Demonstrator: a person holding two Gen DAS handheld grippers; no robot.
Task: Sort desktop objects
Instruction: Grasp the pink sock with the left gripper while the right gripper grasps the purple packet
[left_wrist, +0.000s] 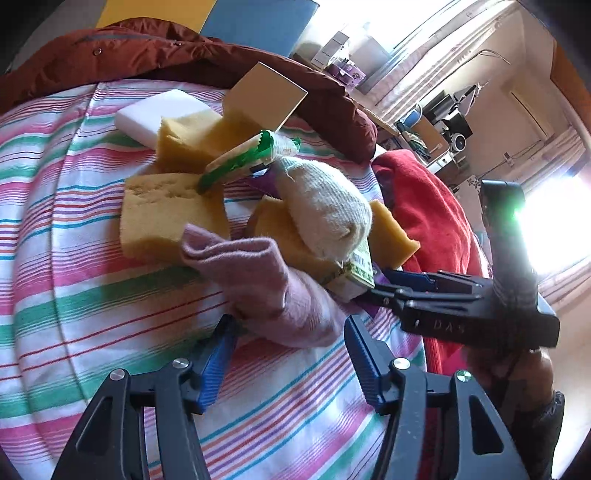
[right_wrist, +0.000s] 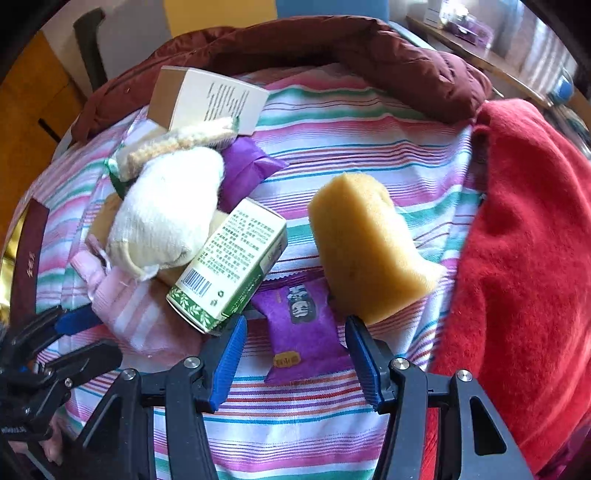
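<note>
Left wrist view shows our left tool (left_wrist: 291, 332) spread wide, its ribbed blue fingers (left_wrist: 218, 365) either side of the pink sock (left_wrist: 273, 288), which lies between them ungripped as far as we can tell. Everything sits loose in one heap on a striped sheet (left_wrist: 74, 295); we see no bin or tray. From this side we count three yellow sponges, all porous blocks: one square-cut (left_wrist: 166, 218), one behind it (left_wrist: 192, 136), and one under the cream sock (left_wrist: 328, 206), a ribbed knit bundle. A white bar (left_wrist: 155, 110), smooth with rounded corners, lies at the far edge of the heap, with a tan box (left_wrist: 266, 96) beside it and a green-and-white wrapper (left_wrist: 240, 158) in the middle. Our right tool (left_wrist: 406, 284) reaches in from the right, next to the green carton (left_wrist: 358, 273). In the right wrist view our right tool (right_wrist: 295, 332) is also wide apart and empty, over a purple packet (right_wrist: 303, 325) of glossy foil lying flat; a second purple packet (right_wrist: 247, 166) sits further back. The green carton (right_wrist: 232, 273) leans tilted against the cream sock (right_wrist: 166, 214), and one sponge (right_wrist: 365, 251) stands just past the right finger. A red fleece blanket (right_wrist: 524, 258) and a maroon puffy jacket (right_wrist: 332, 48) border the sheet.
</note>
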